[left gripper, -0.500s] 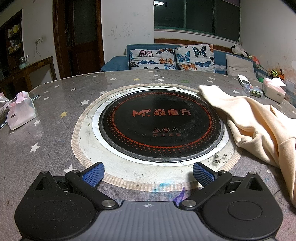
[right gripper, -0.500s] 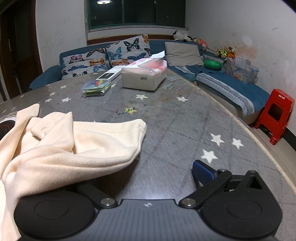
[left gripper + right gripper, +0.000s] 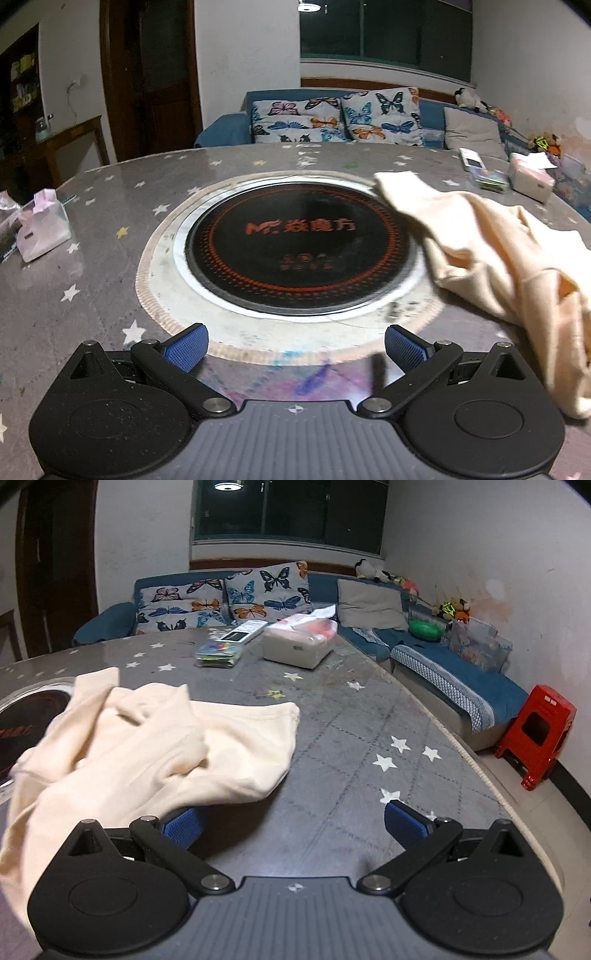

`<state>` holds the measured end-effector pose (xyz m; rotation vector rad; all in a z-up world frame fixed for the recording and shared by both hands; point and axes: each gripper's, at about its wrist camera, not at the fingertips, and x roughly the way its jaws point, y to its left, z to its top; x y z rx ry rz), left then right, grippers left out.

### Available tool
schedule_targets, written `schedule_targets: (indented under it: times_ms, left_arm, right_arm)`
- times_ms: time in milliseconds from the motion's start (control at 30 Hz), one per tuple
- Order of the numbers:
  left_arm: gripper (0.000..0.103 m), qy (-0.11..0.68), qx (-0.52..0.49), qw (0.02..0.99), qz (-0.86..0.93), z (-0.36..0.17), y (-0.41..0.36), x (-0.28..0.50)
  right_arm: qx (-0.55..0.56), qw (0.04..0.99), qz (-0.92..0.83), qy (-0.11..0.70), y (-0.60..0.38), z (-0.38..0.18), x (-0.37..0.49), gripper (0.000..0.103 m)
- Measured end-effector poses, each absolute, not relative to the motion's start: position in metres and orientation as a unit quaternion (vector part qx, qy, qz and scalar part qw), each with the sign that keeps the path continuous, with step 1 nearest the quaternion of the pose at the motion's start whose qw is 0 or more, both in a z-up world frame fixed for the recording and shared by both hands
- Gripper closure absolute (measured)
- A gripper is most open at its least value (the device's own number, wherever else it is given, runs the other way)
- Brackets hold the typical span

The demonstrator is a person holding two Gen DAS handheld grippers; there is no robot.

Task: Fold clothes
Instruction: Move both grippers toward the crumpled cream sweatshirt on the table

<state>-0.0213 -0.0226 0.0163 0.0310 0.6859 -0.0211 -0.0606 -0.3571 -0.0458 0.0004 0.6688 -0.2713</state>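
On a star-patterned counter (image 3: 369, 738) in a living room, a crumpled cream garment (image 3: 166, 746) lies left of the right gripper (image 3: 293, 825) and right of the left gripper (image 3: 295, 343), both jaws apart, empty; soft and light, likely best pinched at a hem.

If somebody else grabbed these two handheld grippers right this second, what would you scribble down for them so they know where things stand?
Left gripper: open, holding nothing, pointed at the round black cooktop set in the table.
Right gripper: open, holding nothing; its left finger sits under the near edge of the cream garment.
Garment: a crumpled heap on the table, to the right of the cooktop, one end lapping over the cooktop's rim.
Done: no tidy fold visible.
Left: take hold of the garment, spread it flat, fold it. A tissue box and a remote sit further back, away from the cloth.
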Motion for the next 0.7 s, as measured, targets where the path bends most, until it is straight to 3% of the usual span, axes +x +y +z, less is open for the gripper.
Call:
schedule_targets:
  times_ms: [700]
  left_arm:
    - [0.000,0.352,0.026,0.931,-0.087,0.039,-0.081,-0.071]
  right_arm:
    - [0.037,0.934,-0.079,0.347,-0.320,-0.044,-0.108,0.000]
